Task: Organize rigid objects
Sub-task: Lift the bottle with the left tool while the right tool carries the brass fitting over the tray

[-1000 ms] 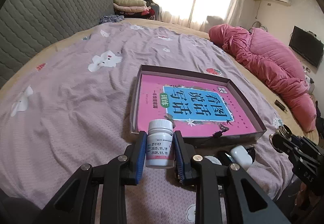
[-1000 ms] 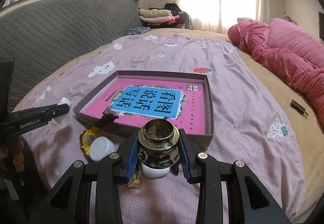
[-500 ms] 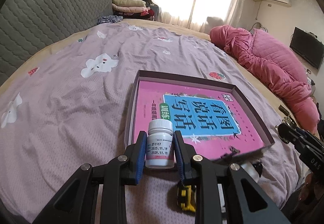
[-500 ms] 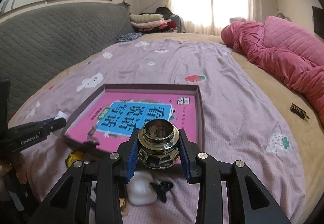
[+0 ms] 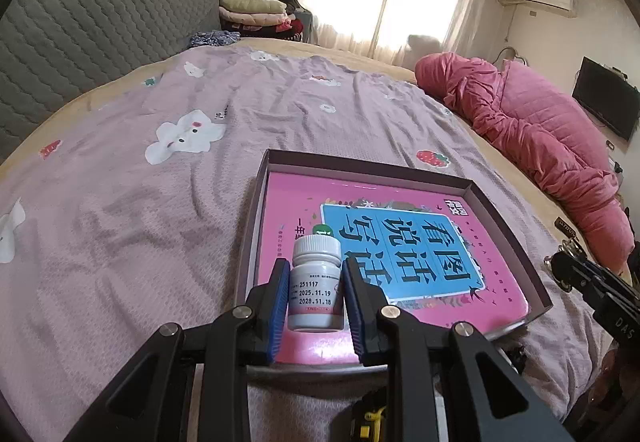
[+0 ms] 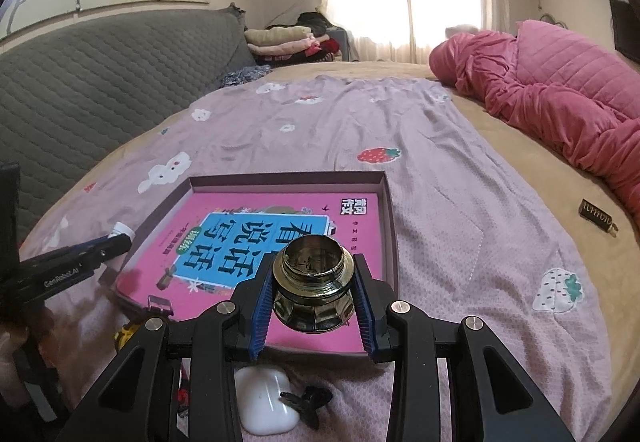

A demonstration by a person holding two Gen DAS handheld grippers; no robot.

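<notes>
Now, line by line:

Left gripper: the left gripper (image 5: 316,296) pinches a white pill bottle (image 5: 316,284) upright between its blue pads, one pad against each side of the label.

Pill bottle place: it hangs over the near left corner of the box; a second ago it was short of the box's near wall, over the bedspread.

Right gripper: the right gripper (image 6: 314,292) clamps a glass jar (image 6: 313,284), dark gold, open mouth up, with the pads against its faceted belly.

Jar place: it is over the near right part of the box; a second ago it was still in front of the near wall, with the white case right under it.

Box: a shallow brown box (image 5: 506,220) lies on the lilac bedspread (image 5: 132,226), and a pink book (image 5: 404,242) with a blue title panel covers its floor. Both views have closed in on it, so it looms larger and nearer than before.

Left on the bedspread: a white case (image 6: 266,408) and a small black clip (image 6: 308,400) lie touching each other in front of the near wall, under the right gripper's arms. A yellow item (image 6: 125,334), half hidden, lies further left, and a second black clip (image 6: 160,304) sits at the box's near rim.

Grip compared with before: neither pair of jaws has changed its spread; the bottle and the jar sit in them just as they did.

Far right: a pink quilt (image 6: 560,94) is heaped along the bed's edge, well apart from the box.
</notes>
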